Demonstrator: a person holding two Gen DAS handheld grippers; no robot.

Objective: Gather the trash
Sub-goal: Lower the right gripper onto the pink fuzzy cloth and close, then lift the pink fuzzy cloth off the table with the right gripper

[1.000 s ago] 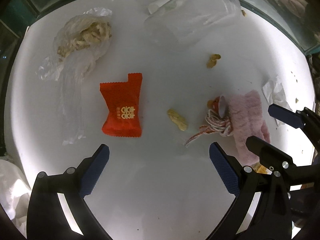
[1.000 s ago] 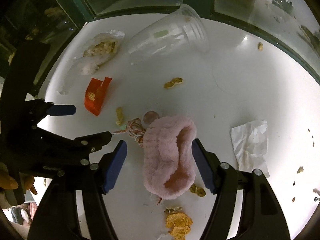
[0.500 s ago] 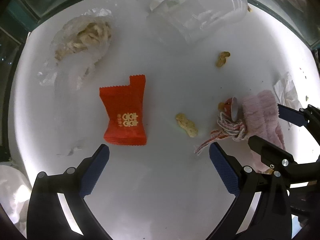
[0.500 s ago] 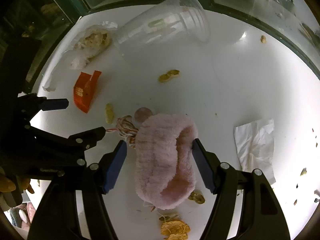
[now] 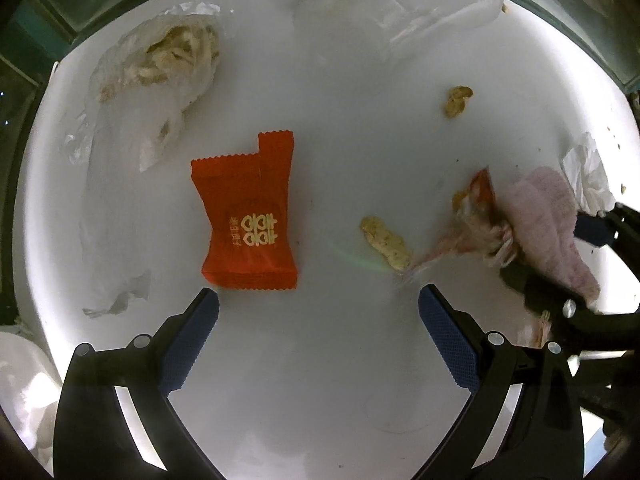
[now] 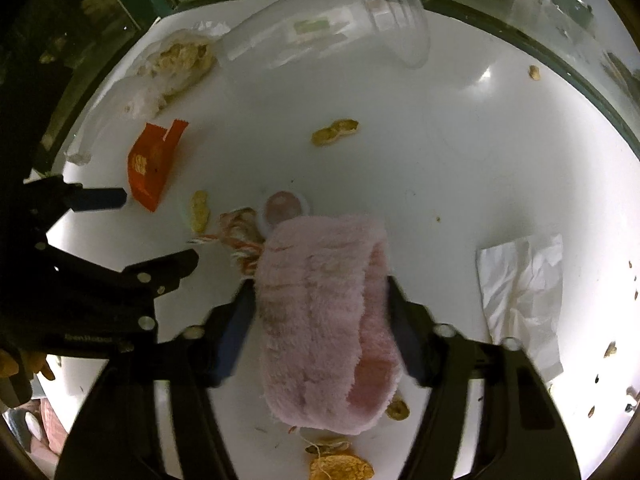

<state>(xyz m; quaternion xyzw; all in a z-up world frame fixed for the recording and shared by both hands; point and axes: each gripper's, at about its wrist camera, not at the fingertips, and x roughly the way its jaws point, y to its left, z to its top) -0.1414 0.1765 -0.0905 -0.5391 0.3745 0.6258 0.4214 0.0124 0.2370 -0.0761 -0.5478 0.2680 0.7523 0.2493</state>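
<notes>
Your right gripper (image 6: 320,312) straddles the pink fluffy sock (image 6: 324,320), jaws closing onto its sides to lift it. Your left gripper (image 5: 319,336) hangs wide open and empty beside the red wrapper (image 5: 248,216), ready for it.

Red wrapper (image 5: 250,216) with gold print; fuzzy pink cloth (image 6: 320,312); white table (image 5: 360,140).

The table (image 6: 460,168) was smooth, glossy white. At its twelve o'clock lay a clear plastic cup (image 6: 340,28); at ten, a crinkled, filmy plastic bag (image 5: 156,76). The red wrapper (image 5: 250,216) looked matt foil with serrated ends. The pink cloth (image 6: 320,320) was fuzzy; the tissue (image 6: 524,296), creased paper.
</notes>
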